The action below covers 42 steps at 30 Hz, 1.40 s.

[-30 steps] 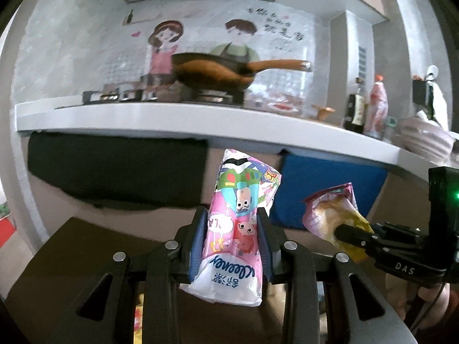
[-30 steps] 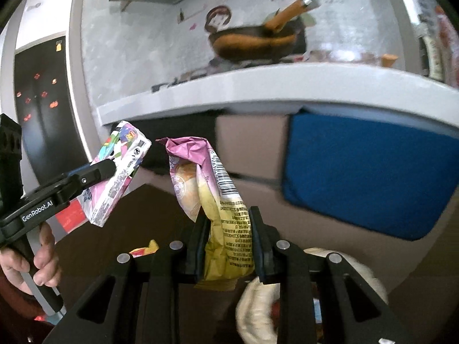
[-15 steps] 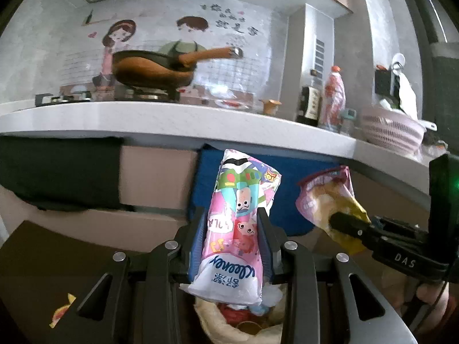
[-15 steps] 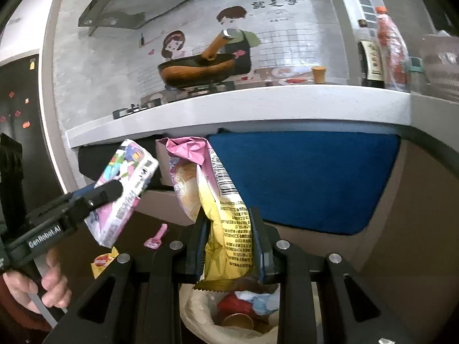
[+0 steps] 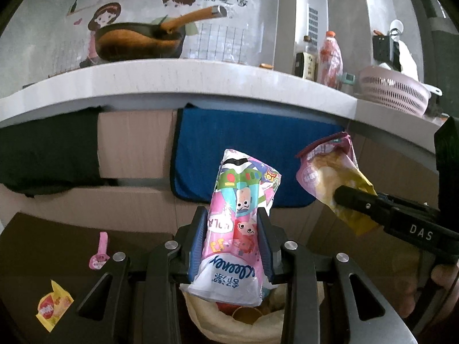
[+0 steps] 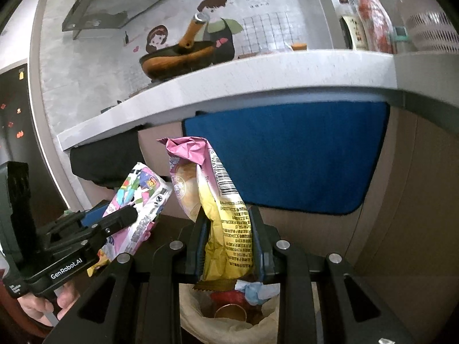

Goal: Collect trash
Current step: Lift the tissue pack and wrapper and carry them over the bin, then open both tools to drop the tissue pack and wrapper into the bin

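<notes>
Both tongs now hang right over the bin [image 6: 229, 324]. 1 s ago neither view showed it properly, only floor and a sliver of rim; 0.5 s ago it was creeping in at the bottom edge. So the carry looks about done, and the next step is prob. the drop.

L tongs [image 5: 233, 246] clamped on the tissue pack [image 5: 238, 229], which stands upright betw. the jaws, bottom end just above the bin [image 5: 238, 324]. R tongs [image 6: 228, 243] clamped on the snack bag [image 6: 223, 215], also upright, its tail just above the bin mouth. Each pack shows beside the other in the opposite view; can't tell if they touch.

Bin holds red and blue scraps plus what looks like a cup.

More trash on the floor, left of and below the L tongs: a yellow wrapper [image 5: 53, 309] and a pink scrap [image 5: 100, 253]. Those would need another trip.

Writing: "Kleenex" plus Chinese chars on the tissue pack, upside down; cartoon figures on it. Barcode and fine print on the snack bag, too small to read. "DAS" on the R tongs' side, "GenRobot.AI" on the L. Chinese lettering on the wall mural.
</notes>
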Each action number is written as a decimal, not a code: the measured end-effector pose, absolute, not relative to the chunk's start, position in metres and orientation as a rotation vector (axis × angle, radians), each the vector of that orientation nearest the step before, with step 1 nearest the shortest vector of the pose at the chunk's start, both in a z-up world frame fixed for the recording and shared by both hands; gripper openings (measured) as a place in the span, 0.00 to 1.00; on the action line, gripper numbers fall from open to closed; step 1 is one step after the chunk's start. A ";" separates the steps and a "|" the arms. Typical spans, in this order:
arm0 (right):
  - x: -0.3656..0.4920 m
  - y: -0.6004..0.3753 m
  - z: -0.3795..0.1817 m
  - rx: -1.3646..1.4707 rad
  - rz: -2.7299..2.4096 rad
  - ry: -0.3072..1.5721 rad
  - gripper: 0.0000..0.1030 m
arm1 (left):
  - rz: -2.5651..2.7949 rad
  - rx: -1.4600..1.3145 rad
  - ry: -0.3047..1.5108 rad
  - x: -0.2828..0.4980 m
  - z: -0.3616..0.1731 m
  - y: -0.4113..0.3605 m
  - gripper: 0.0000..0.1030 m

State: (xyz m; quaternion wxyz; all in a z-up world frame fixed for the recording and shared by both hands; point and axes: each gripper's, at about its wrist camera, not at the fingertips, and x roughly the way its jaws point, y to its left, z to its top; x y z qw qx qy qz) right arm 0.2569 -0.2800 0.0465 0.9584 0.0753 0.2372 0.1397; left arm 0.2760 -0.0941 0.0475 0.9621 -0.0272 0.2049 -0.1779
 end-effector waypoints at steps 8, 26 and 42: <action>0.273 -0.284 0.015 0.174 0.279 0.555 0.24 | -0.366 -0.063 0.512 0.297 0.019 -0.099 0.34; 0.302 -0.282 -0.035 0.201 0.263 0.687 0.25 | -0.384 -0.085 0.659 0.327 -0.029 -0.098 0.34; 0.310 -0.281 -0.051 0.264 0.200 0.733 0.61 | -0.433 -0.254 0.740 0.349 -0.031 -0.042 0.50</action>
